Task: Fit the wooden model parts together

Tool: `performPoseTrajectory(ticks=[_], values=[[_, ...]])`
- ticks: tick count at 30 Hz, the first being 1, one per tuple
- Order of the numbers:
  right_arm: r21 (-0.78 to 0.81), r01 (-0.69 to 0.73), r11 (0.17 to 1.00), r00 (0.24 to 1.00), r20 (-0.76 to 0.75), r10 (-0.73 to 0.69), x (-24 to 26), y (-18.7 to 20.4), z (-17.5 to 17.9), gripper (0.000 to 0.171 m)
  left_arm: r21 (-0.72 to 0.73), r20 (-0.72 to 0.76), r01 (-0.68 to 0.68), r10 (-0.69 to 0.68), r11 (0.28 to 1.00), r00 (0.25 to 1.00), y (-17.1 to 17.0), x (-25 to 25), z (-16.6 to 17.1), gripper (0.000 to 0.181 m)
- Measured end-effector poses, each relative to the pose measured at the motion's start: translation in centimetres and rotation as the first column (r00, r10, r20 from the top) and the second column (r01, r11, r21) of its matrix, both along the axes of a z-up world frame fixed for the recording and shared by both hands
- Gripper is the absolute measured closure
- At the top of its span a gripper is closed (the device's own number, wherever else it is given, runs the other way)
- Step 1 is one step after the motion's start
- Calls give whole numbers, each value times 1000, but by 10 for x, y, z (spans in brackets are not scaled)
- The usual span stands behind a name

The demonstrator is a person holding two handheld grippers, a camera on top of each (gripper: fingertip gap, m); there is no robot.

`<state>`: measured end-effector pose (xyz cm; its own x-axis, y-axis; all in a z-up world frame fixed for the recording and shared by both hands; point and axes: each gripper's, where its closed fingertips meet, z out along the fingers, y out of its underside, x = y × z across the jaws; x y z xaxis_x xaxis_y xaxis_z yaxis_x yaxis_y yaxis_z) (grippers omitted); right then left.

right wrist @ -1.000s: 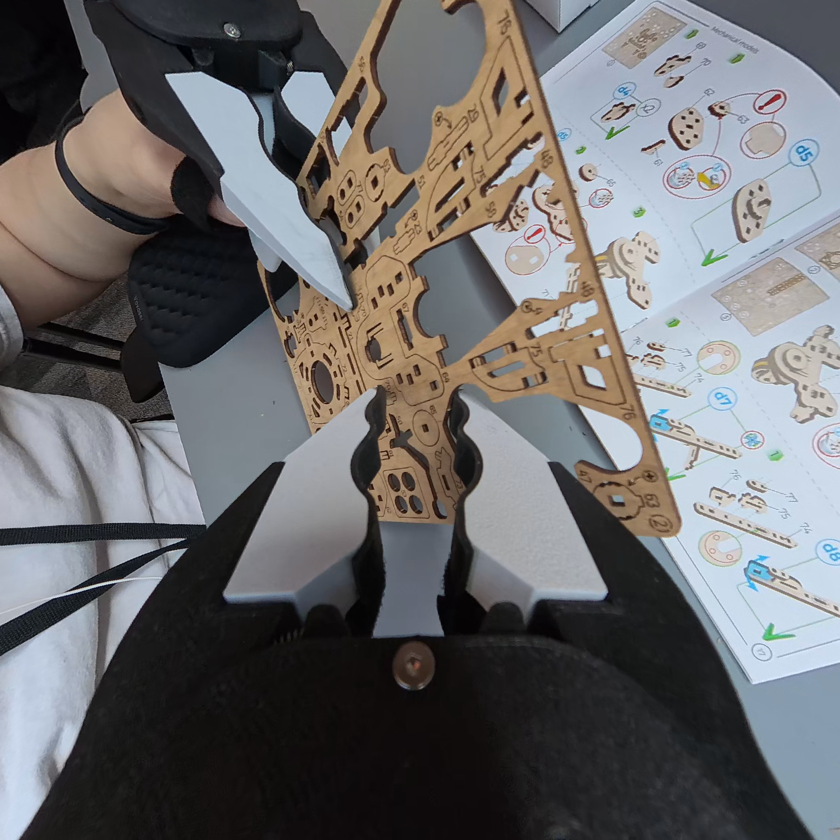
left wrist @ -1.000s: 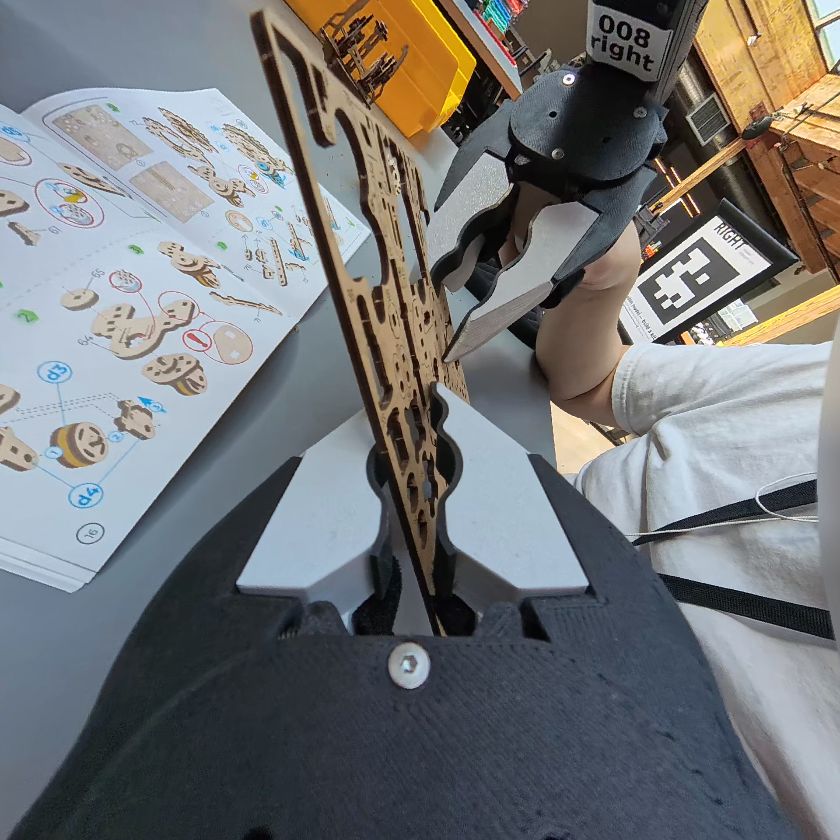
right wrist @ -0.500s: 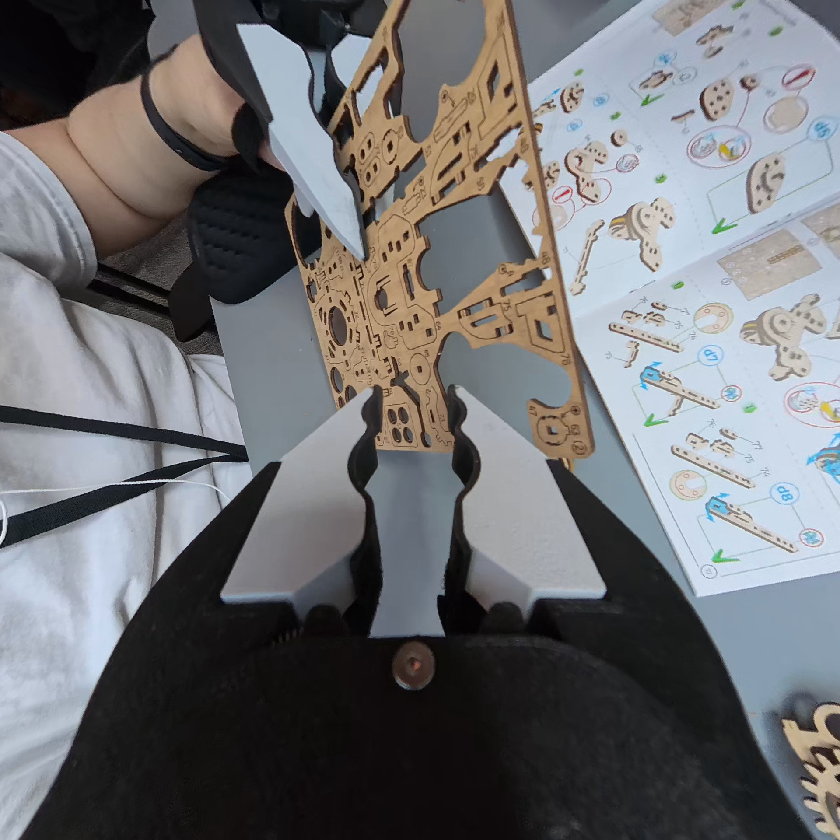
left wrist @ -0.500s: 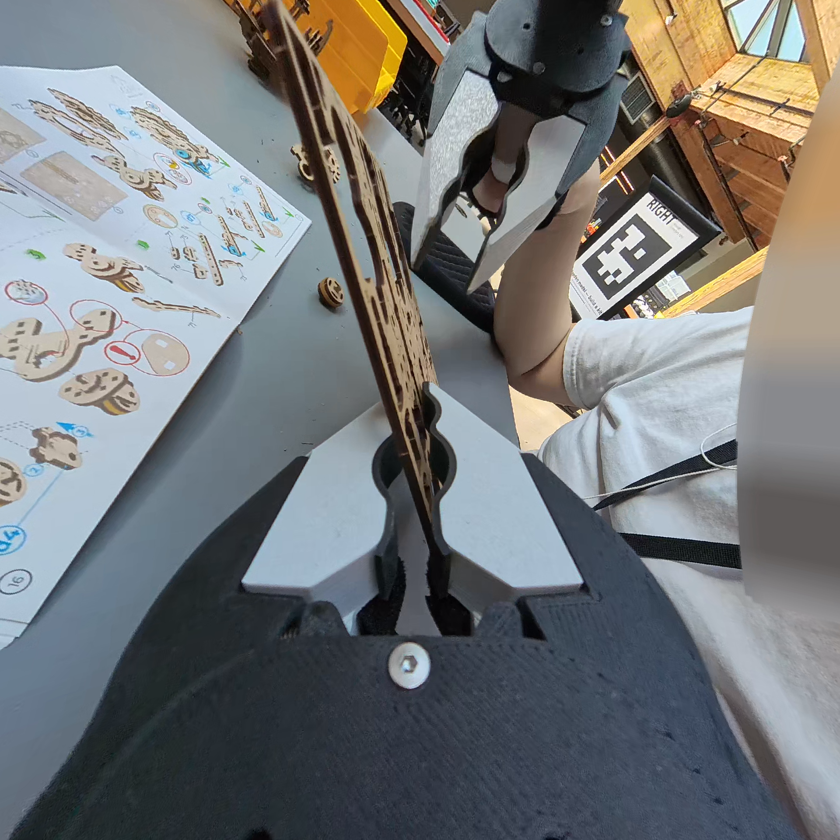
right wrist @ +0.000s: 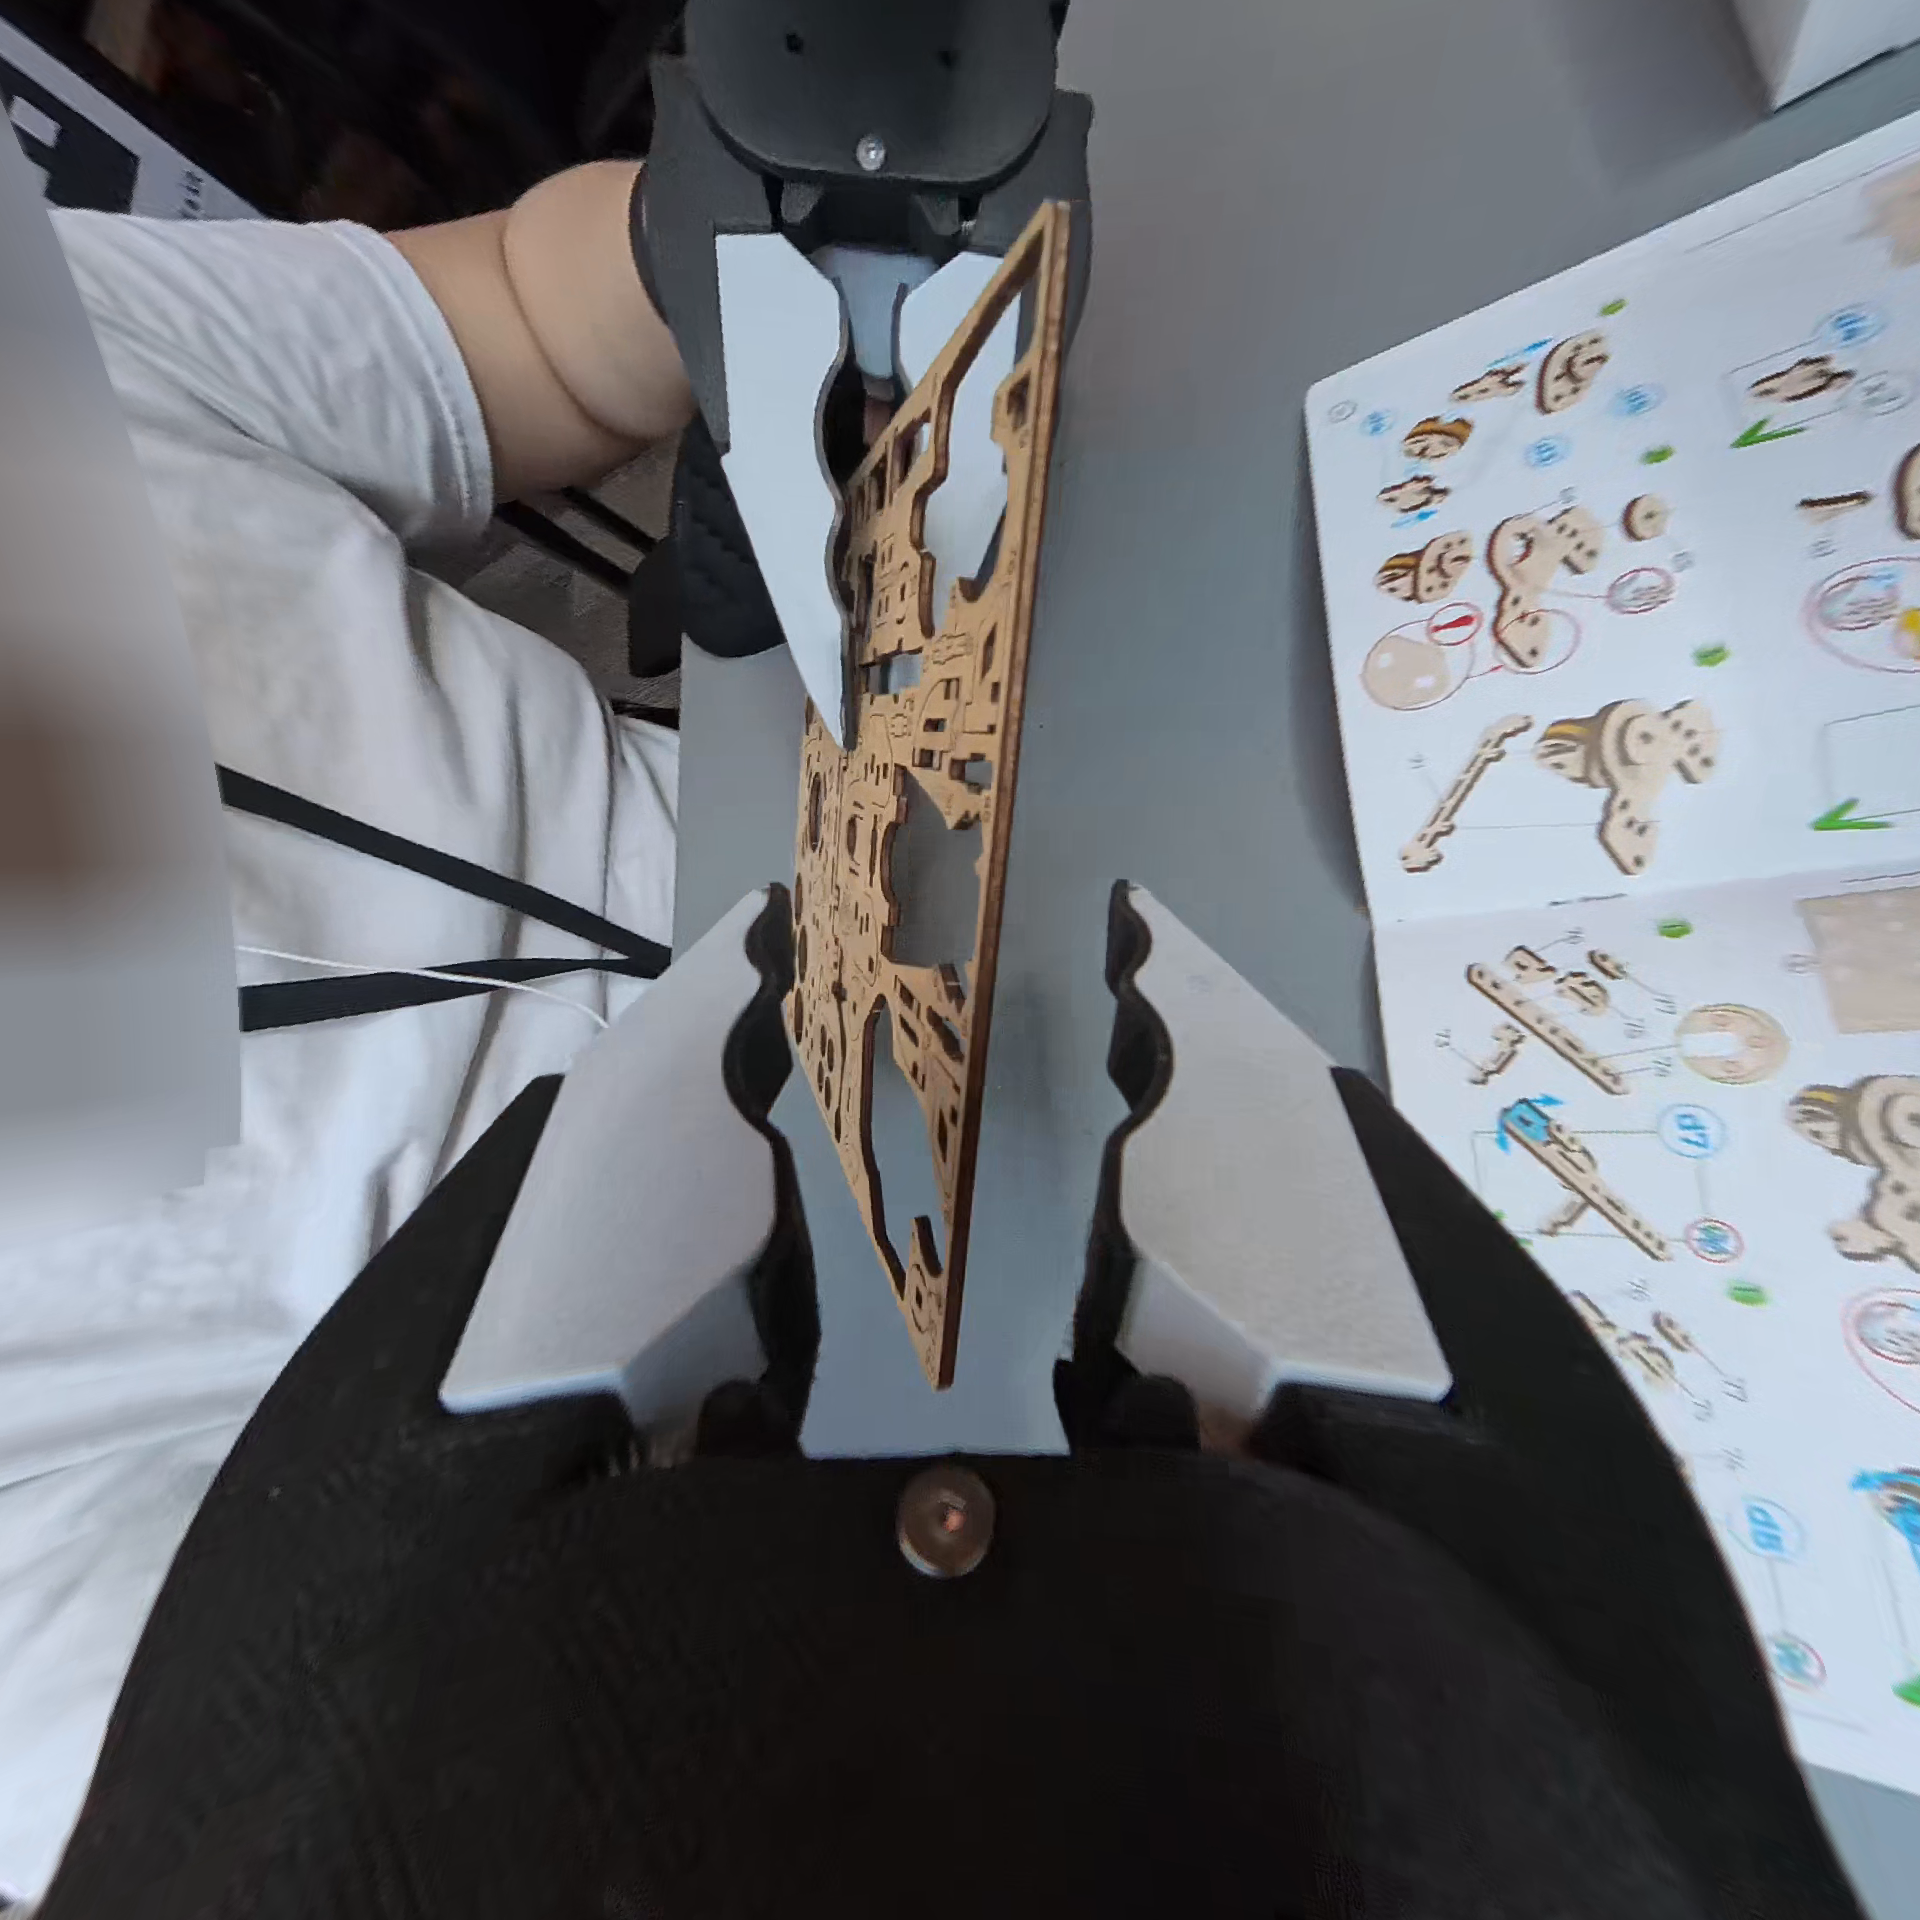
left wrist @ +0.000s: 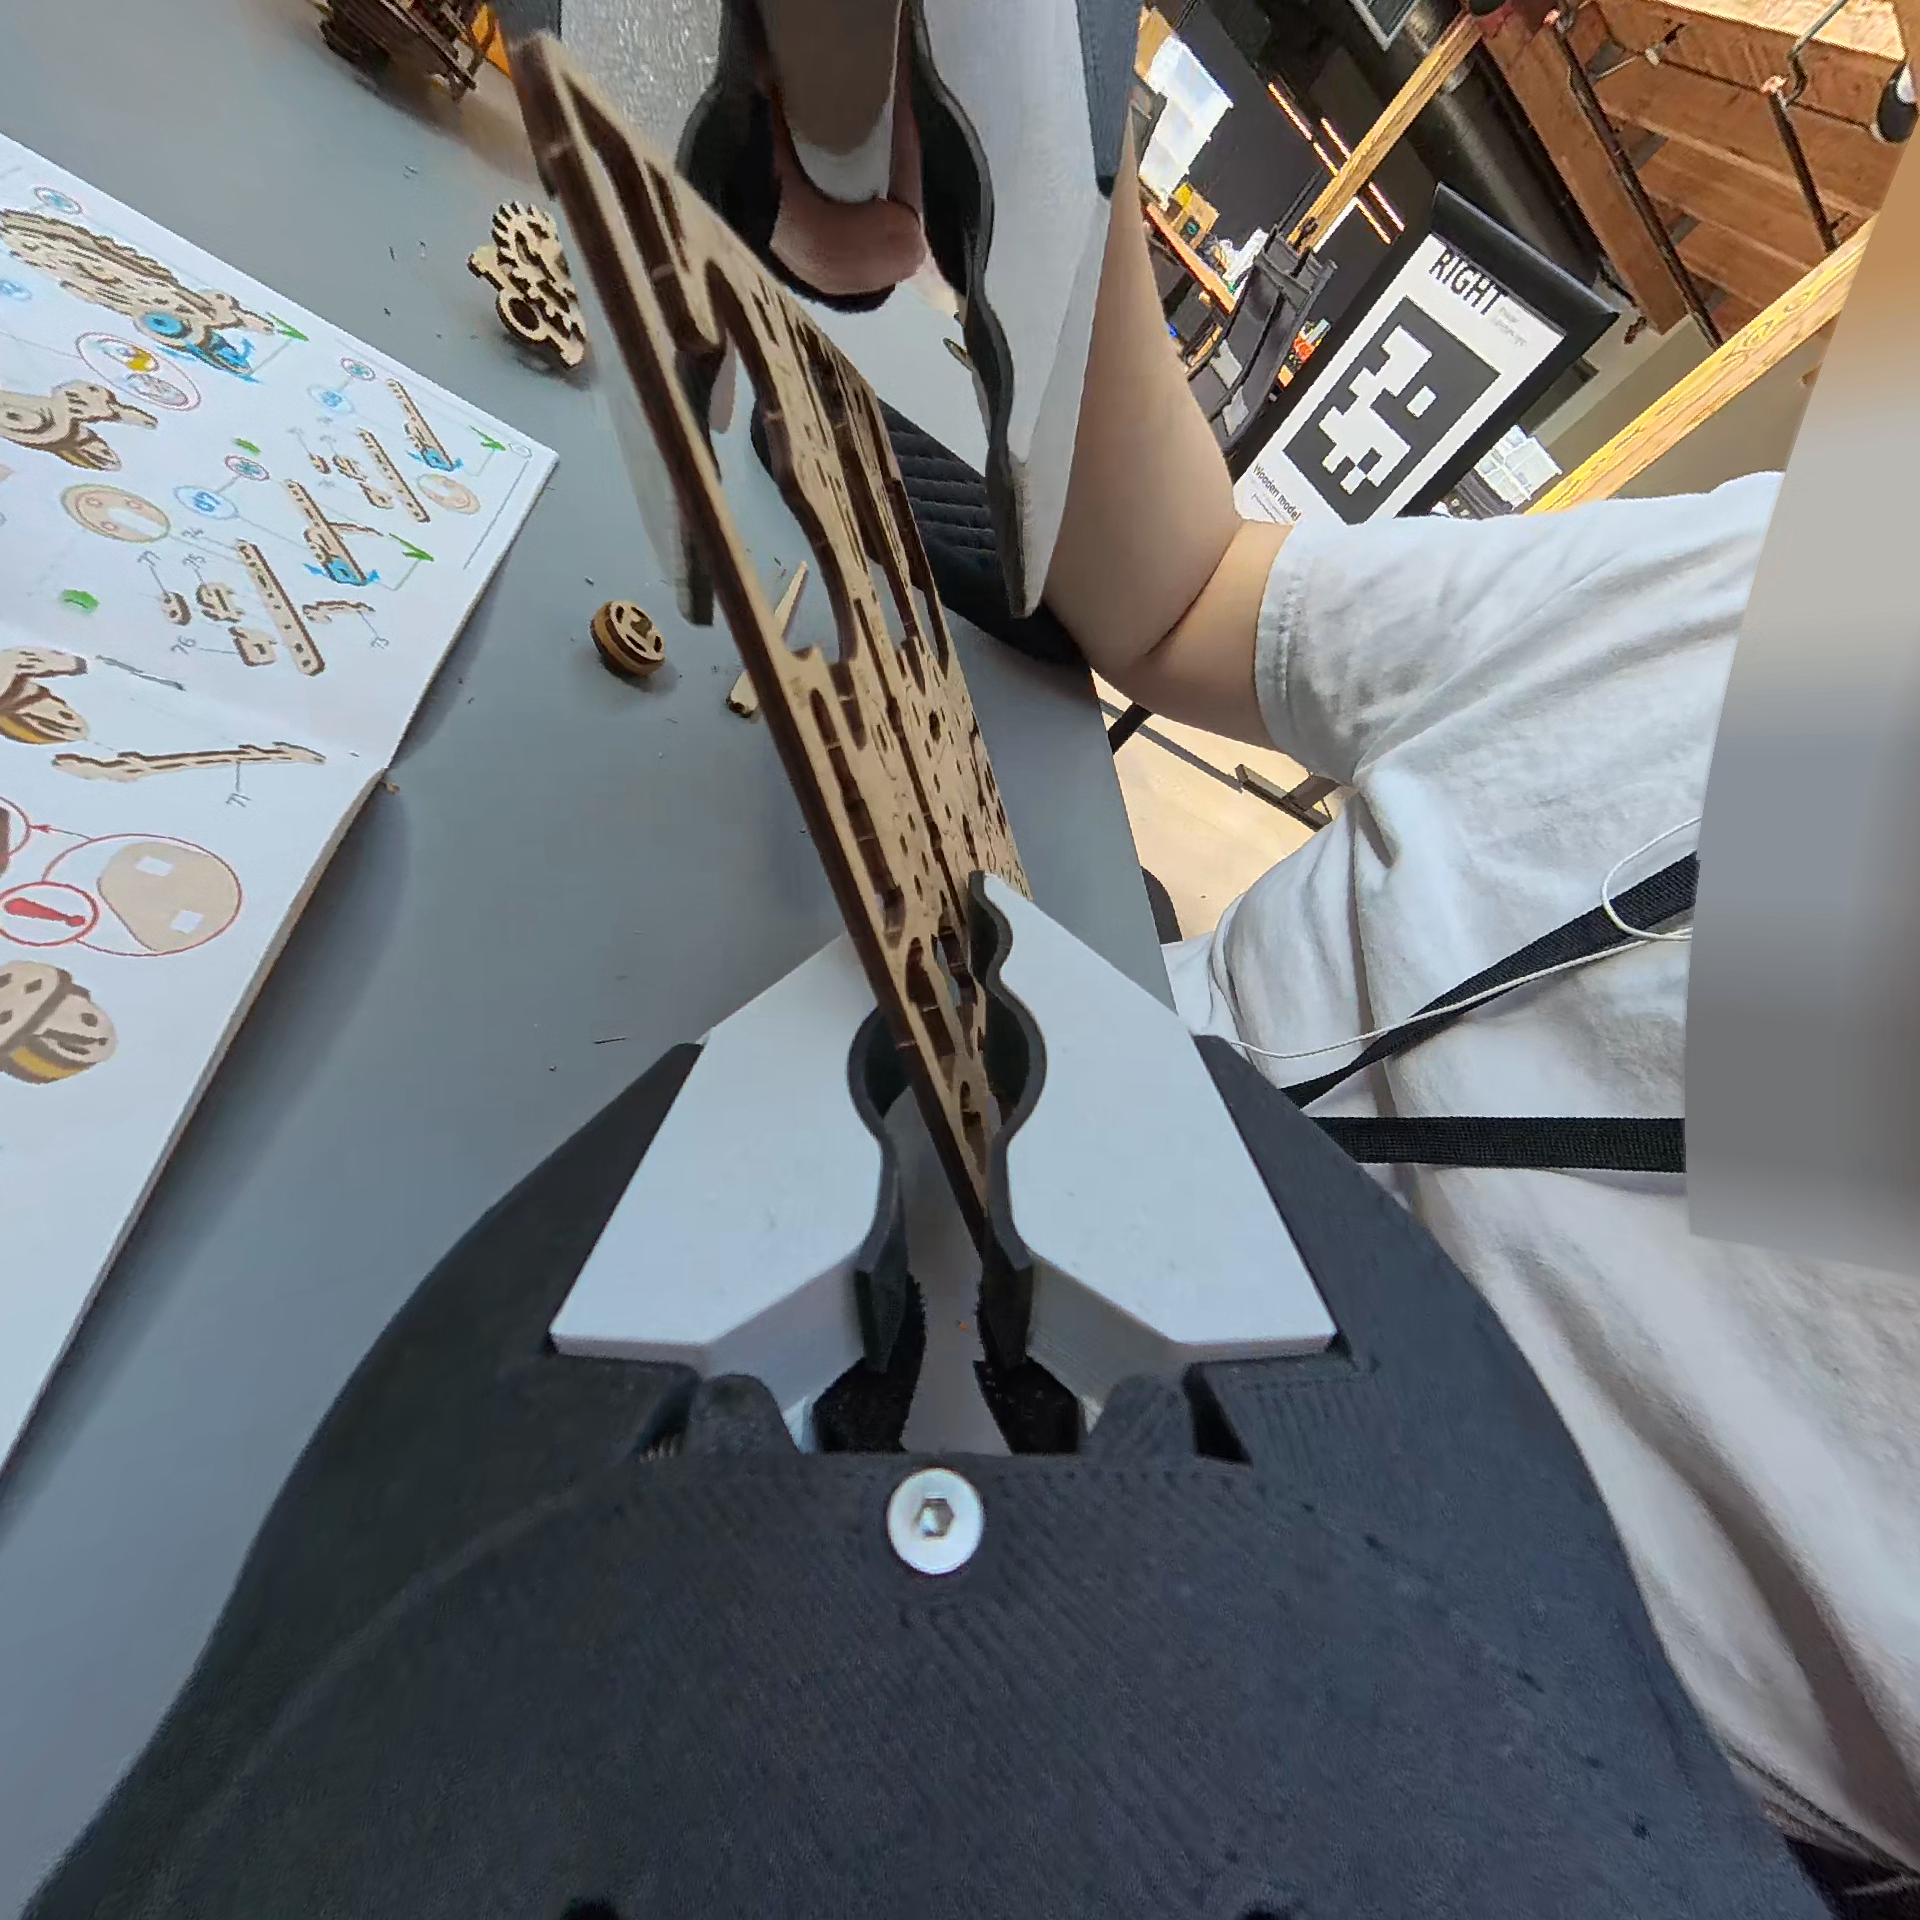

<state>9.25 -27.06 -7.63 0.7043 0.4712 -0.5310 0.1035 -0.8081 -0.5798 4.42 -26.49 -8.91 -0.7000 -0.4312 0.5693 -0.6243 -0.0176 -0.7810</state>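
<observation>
A laser-cut wooden parts sheet (left wrist: 904,769) stands up from my left gripper (left wrist: 914,925), which is shut on its lower edge. My right gripper (left wrist: 847,582) is open at the sheet's far end, one finger on each side of it. In the right wrist view the sheet (right wrist: 956,675) runs edge-on between the spread fingers of my right gripper (right wrist: 945,894), with a gap on both sides. The left gripper (right wrist: 894,644) clamps the sheet's far end there.
An open instruction booklet (left wrist: 208,520) lies on the grey table (left wrist: 468,935) and also shows in the right wrist view (right wrist: 1610,727). Loose wooden parts lie near it: a gear piece (left wrist: 530,286), a small wheel (left wrist: 627,636), a thin stick (left wrist: 769,644). A person in a white shirt (left wrist: 1507,779) sits at the table edge. My right fingertips sit around 6 cm from my left ones. It is some 9 cm from my right tips to the small wheel (left wrist: 627,636).
My right gripper has opened wider and moved in over the sheet's free end, so its fingers now straddle it. The sheet has turned edge-on to the right wrist view. The left grip is unchanged.
</observation>
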Motion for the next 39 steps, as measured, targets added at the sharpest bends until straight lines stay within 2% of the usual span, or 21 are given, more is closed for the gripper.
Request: performPoseTrajectory(ticks=[3,6,8,11,16,27,39], values=[[-18,-96,995,992,-89,94,-16,-9,-7,118,-2,-14,28,-28,1000,1000,-4,-1,-1,178],[-47,-130,990,990,-64,127,-21,-10,-19,126,-13,-31,46,-47,999,998,-7,0,-2,178],[-62,-166,984,981,-107,159,-29,-10,-18,134,-8,-36,53,-53,999,998,-9,2,-3,178],[-99,-188,977,971,-169,170,-35,-7,-17,151,-4,-34,61,-61,998,998,-13,5,-3,177],[-107,-183,977,958,-241,153,-37,-10,-17,168,-11,-39,67,-67,998,997,-16,7,-4,177],[-149,-105,983,962,-265,62,-35,-10,-21,169,27,-82,27,-24,999,996,-15,13,-12,170],[-106,-95,990,955,-291,60,-44,-25,-27,168,-23,-151,122,-124,992,981,-31,3,-14,177]])
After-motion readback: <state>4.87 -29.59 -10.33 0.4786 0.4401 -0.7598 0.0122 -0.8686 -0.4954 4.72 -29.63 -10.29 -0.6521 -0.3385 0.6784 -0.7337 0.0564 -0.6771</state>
